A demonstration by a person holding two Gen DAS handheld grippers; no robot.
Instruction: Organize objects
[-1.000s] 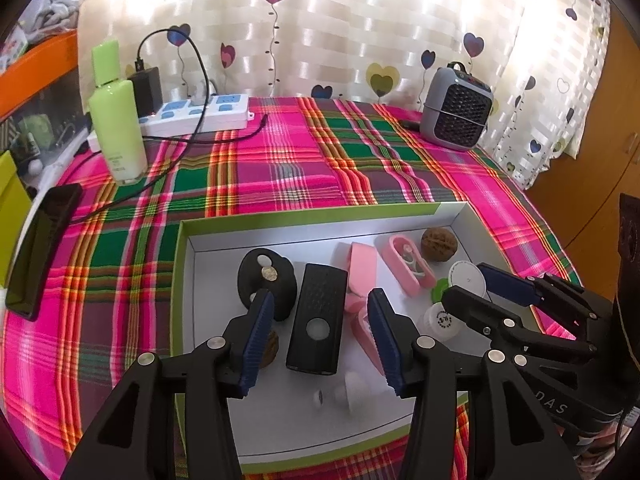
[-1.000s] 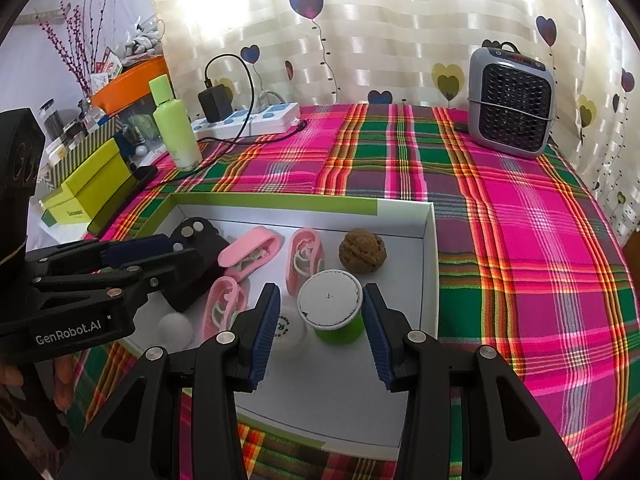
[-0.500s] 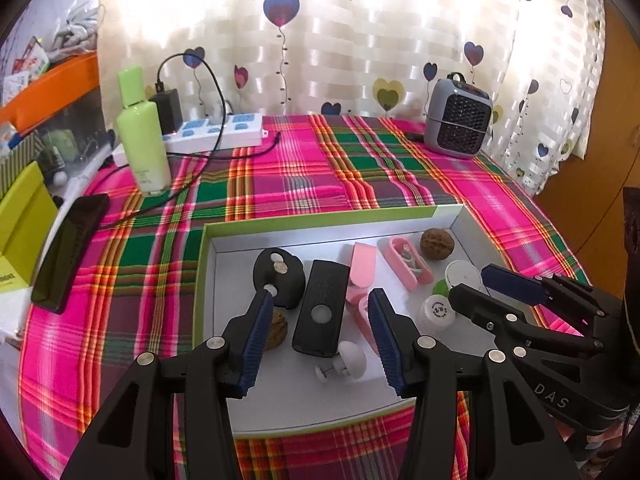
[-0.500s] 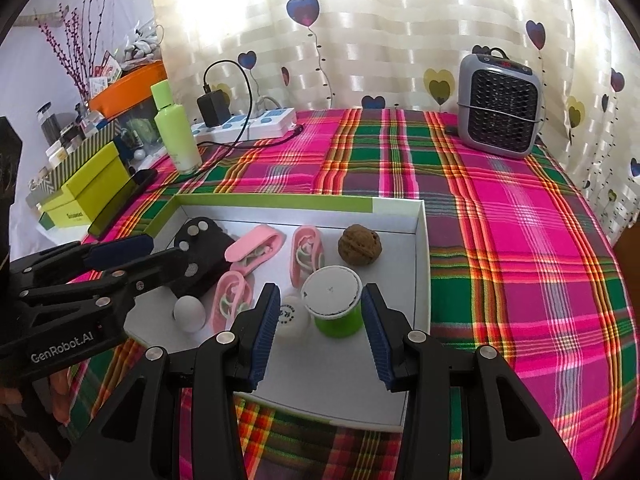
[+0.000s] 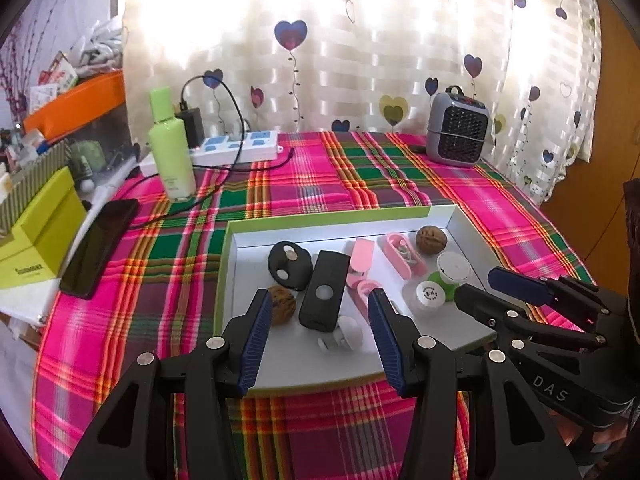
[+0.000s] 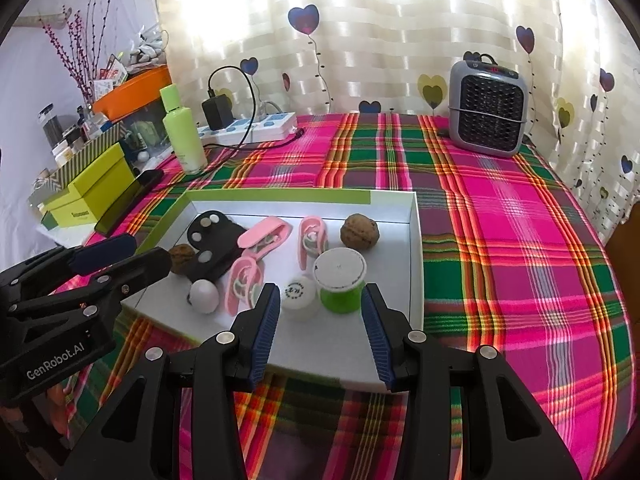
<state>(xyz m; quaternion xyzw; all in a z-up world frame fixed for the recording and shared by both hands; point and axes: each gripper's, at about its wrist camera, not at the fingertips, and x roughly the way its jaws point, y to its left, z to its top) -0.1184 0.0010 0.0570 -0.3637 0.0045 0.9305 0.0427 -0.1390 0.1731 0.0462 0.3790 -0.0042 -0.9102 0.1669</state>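
White tray (image 6: 414, 240) with green rim lies on plaid cloth (image 6: 500, 240), holding the small objects. My left gripper (image 5: 318, 336) is spread wide, empty, above the tray's near edge; black remote (image 5: 325, 290) at 12 o'clock of it, walnut (image 5: 282, 305) at 10. My right gripper (image 6: 318, 326) also spread, empty; green-based cup (image 6: 340, 278) at 12 o'clock, white disc (image 6: 298, 294) at 11. Second walnut (image 6: 359, 231) beyond the cup. Pink cases (image 6: 312, 236) mid-tray. Heater (image 6: 486, 108) at far 1 o'clock.
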